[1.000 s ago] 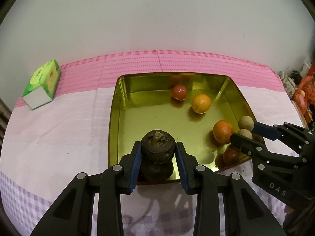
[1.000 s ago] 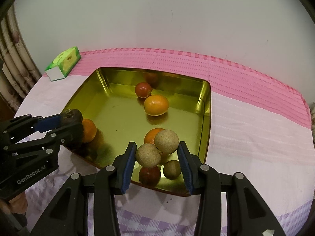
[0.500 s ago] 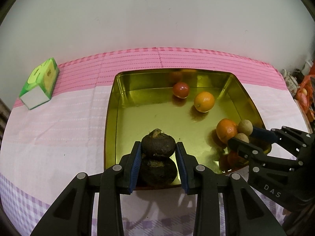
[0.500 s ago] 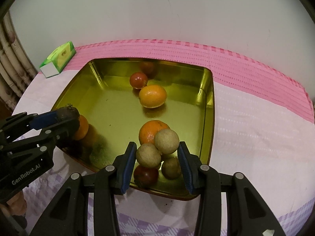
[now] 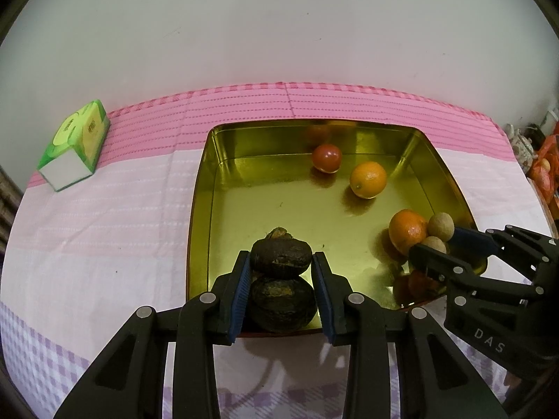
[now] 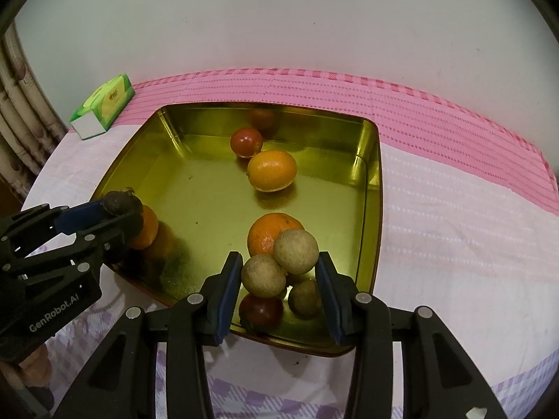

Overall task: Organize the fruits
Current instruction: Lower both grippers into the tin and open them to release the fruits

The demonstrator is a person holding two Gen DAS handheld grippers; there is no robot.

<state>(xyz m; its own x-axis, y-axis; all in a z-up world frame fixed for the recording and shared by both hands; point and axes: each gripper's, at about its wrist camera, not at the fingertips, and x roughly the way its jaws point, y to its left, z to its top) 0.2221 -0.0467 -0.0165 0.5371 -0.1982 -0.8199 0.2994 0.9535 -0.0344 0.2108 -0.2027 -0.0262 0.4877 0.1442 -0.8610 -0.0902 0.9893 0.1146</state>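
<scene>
While the left wrist view looks down, the left gripper is clamped on a dark round fruit above the gold tray. Right wrist view: right gripper pinches two tan longans over the tray's near corner.

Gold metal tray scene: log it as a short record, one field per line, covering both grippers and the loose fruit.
Surface: pink and white tablecloth
Container: square gold metal tray
Left gripper: shut on a dark brown round fruit above the tray's near edge
Right gripper: shut on two tan round fruits
Loose in tray: red tomato, yellow-orange citrus, orange mandarin
Off tray: green tissue box, far left
</scene>
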